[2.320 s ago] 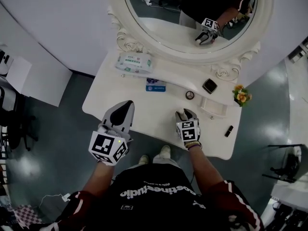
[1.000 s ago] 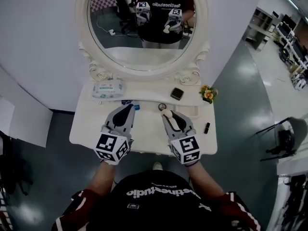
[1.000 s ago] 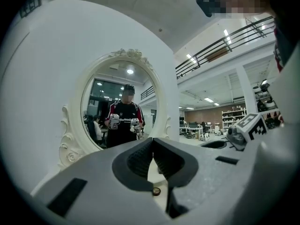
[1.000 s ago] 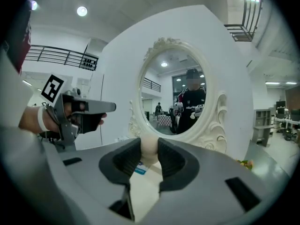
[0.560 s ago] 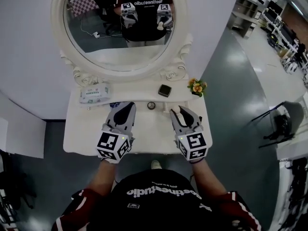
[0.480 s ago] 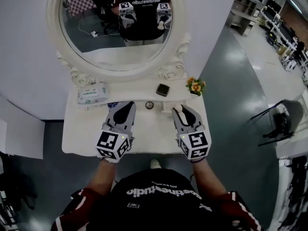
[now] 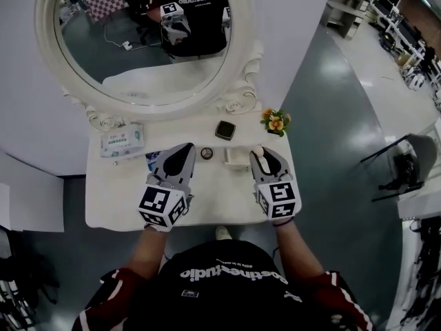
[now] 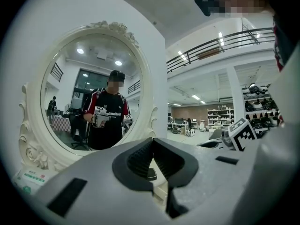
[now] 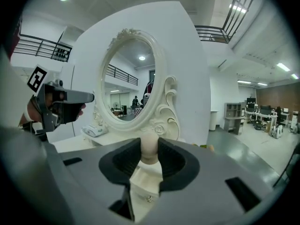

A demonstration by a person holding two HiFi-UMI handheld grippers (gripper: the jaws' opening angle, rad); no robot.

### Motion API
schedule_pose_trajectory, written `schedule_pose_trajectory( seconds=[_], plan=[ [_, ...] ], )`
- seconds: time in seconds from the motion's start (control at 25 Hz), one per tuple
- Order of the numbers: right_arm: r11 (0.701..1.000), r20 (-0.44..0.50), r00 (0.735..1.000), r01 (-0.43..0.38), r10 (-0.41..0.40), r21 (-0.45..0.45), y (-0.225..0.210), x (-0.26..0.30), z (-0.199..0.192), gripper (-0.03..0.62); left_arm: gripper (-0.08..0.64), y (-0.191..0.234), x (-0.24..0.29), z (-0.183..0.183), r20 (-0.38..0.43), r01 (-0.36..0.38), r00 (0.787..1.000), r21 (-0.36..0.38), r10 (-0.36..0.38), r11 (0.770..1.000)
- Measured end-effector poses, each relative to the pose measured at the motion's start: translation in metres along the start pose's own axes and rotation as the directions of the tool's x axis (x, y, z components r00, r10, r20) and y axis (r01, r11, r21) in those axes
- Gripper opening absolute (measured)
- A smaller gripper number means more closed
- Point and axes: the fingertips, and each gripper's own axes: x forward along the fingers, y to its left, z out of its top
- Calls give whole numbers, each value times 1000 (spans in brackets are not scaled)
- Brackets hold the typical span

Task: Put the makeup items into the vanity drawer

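Since the earlier frames, the right gripper (image 7: 260, 156) had crossed the small open drawer (image 7: 236, 158) from its 9 o'clock side to its 3 o'clock side, carrying its load along. That load was a cream-coloured makeup item (image 9: 149, 149) with a rounded top and a white body below; its exact kind could not be determined. It stood upright between the right fingers, which were set at a medium width and pressed on its rounded upper part.

The item was judged small and light, with a smooth curved surface likely to slip. A hold lower down, on the straighter body, appeared more secure. Its stiffness could not be judged, so moderate pressure was advised.

The drawer lay just beside the item, at its 9 o'clock. Further out on the bench (image 7: 110, 198), a round compact (image 7: 206, 153) lay at the drawer's 9 o'clock. A dark square compact (image 7: 224, 130) lay at the drawer's 11 o'clock. Both were outside the drawer. The left gripper (image 7: 182, 148) hovered near the round compact, fingers together and empty. A wipes pack (image 7: 122, 142) and a flower sprig (image 7: 275, 121) flanked the mirror base.
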Motion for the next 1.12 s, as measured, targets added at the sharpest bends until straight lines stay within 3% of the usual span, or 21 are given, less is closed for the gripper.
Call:
schedule_pose_trajectory(
  seconds=[0.68, 1.12],
  plan=[
    [1000, -196, 980, 25, -22, 13, -25, 62, -110, 120, 6, 23, 4, -30, -77, -62, 995, -13, 61, 998],
    [1000, -257, 966, 7, -4, 12, -28, 79, -143, 136, 6, 25, -5, -34, -107, -101, 989, 1, 100, 995]
  ],
)
